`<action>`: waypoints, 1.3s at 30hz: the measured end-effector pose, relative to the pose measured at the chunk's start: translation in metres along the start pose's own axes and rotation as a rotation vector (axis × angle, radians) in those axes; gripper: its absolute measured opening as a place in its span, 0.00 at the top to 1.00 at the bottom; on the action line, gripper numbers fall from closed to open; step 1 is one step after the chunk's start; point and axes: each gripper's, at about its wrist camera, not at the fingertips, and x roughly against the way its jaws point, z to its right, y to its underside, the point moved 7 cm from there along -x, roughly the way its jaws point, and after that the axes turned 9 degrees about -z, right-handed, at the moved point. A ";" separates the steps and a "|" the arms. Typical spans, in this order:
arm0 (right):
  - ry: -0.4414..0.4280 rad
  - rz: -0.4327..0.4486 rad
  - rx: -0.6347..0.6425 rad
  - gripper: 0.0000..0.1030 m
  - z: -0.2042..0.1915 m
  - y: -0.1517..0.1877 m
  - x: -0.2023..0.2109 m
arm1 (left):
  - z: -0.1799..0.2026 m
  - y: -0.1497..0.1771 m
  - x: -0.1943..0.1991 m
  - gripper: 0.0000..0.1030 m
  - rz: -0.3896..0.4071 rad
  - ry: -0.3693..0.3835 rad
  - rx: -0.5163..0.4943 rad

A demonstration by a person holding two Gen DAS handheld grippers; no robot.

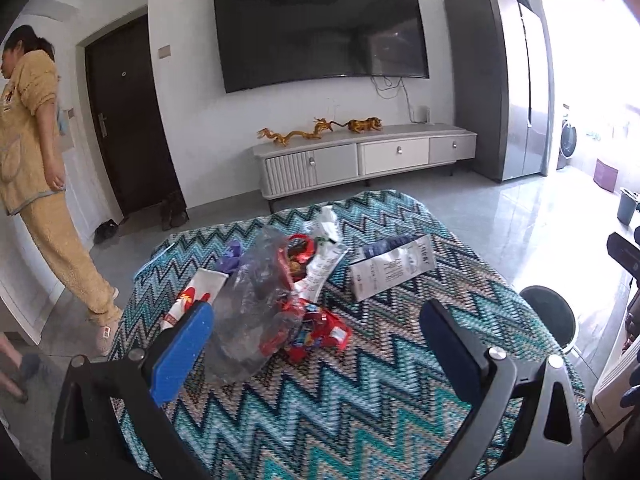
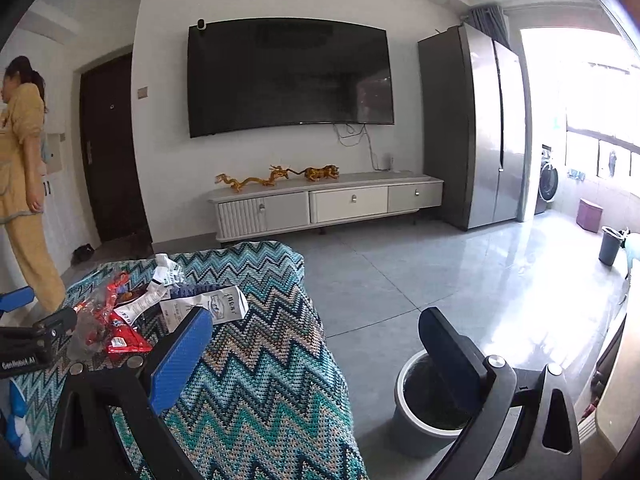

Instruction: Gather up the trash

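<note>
Both jaws spread wide and empty, the left gripper hovers over wrappers on the zigzag-clothed counter while the right gripper hangs over its edge above the bin.

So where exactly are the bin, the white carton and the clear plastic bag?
bin (image 2: 404, 408): right wrist view, grey outer wall.
white carton (image 1: 394, 268): left wrist view, printed top face.
clear plastic bag (image 1: 248, 304): left wrist view, crumpled middle.

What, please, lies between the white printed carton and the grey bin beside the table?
Only bare zigzag cloth separates the white printed carton from the grey bin, per the right wrist view.
</note>
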 end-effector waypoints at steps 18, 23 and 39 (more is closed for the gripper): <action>-0.402 -0.300 0.202 0.22 -0.098 0.012 -0.097 | -0.084 0.045 -0.050 0.05 -0.200 0.037 -0.006; -0.565 -0.377 0.338 0.29 -0.165 0.023 -0.121 | -0.094 0.038 -0.067 0.08 -0.231 0.094 0.037; -0.735 -0.461 0.487 0.51 -0.263 0.059 -0.169 | -0.088 -0.009 -0.127 0.13 -0.318 0.221 0.063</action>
